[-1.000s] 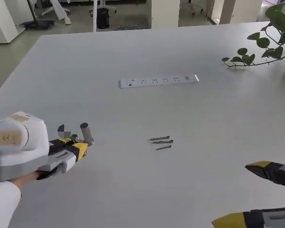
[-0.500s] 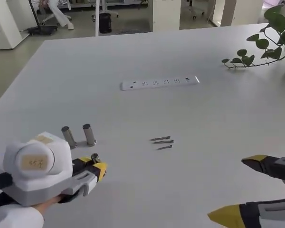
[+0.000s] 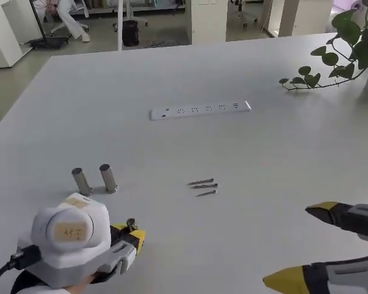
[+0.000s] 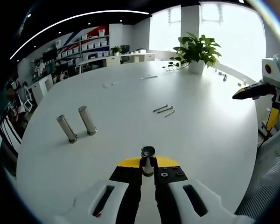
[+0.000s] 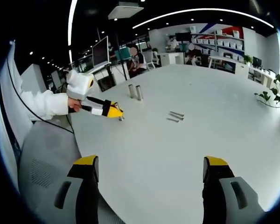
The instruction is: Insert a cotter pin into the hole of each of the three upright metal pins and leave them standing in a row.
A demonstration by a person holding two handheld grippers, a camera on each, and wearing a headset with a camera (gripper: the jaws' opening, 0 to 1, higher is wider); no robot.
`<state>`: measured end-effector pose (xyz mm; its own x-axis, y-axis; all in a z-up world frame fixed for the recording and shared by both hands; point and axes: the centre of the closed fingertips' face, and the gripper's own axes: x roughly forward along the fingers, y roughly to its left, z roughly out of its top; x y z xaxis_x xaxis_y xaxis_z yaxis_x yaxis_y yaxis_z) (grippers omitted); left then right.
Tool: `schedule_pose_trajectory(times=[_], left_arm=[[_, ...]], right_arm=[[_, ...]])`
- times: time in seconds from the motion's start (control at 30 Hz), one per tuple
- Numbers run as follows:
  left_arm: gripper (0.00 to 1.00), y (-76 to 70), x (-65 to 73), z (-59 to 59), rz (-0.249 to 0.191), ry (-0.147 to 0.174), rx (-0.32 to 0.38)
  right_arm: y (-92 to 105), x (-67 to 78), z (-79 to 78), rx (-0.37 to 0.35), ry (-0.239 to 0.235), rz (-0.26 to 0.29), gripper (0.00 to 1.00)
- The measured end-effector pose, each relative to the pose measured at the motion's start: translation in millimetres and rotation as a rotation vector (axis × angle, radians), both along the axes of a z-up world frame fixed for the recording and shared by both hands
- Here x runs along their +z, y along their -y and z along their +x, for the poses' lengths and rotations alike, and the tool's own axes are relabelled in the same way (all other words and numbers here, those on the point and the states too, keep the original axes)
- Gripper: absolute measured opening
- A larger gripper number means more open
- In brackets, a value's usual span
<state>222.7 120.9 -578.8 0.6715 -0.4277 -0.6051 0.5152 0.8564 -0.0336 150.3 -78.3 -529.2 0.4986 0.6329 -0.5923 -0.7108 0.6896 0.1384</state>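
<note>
Bench: a white bench [image 3: 245,147] in an open office is carrying a power strip [image 3: 200,110] at its far side, with a leafy plant [image 3: 349,43] trailing in at the far right.
Standing pair: two upright metal pins [image 3: 81,181] are standing just beside each other at the left.
Left tongs: the left tongs [image 4: 148,171] are clamping the third metal pin [image 4: 147,157] upright over the near-left bench, apart from the pair.
Cotter pins: three cotter pins [image 3: 202,185] are lying side by side mid-bench.
Right tongs: the right tongs [image 5: 150,164] are hanging spread wide and empty at the near right.
Step in hand: probably presenting the held pin for its cotter pin.
Doing it well: keeping the pin vertical and steady, turning its cross hole (too small to make out) toward the right tongs, and lifting one cotter pin by its head without nudging the other two.
</note>
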Motion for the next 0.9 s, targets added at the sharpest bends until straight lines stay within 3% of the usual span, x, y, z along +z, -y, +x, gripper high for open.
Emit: schedule_pose_trajectory(times=[0.27, 0.43, 0.67, 0.73, 0.9], left_arm=[[0.07, 12.0, -1.5, -2.3, -0.024, -0.003, -0.014], [0.07, 21.2, -4.0, -6.9, -0.015, -0.003, -0.046], [0.07, 20.4, -9.6, -7.6, 0.006, -0.011, -0.031], [0.07, 20.4, -8.6, -7.4, -0.014, -0.009, -0.017], [0.07, 20.3, -7.6, -7.6, -0.011, -0.003, -0.003]], right_arm=[[1.2, 0.7, 0.4, 0.003, 0.0, -0.004, 0.91], [-2.1, 1.8, -3.7, 0.02, -0.003, -0.004, 0.91], [-2.3, 0.6, -3.3, 0.022, -0.005, -0.01, 0.91], [-1.9, 0.5, -2.5, 0.017, -0.007, -0.007, 0.9], [-1.2, 0.8, -1.7, 0.011, -0.004, -0.005, 0.9]])
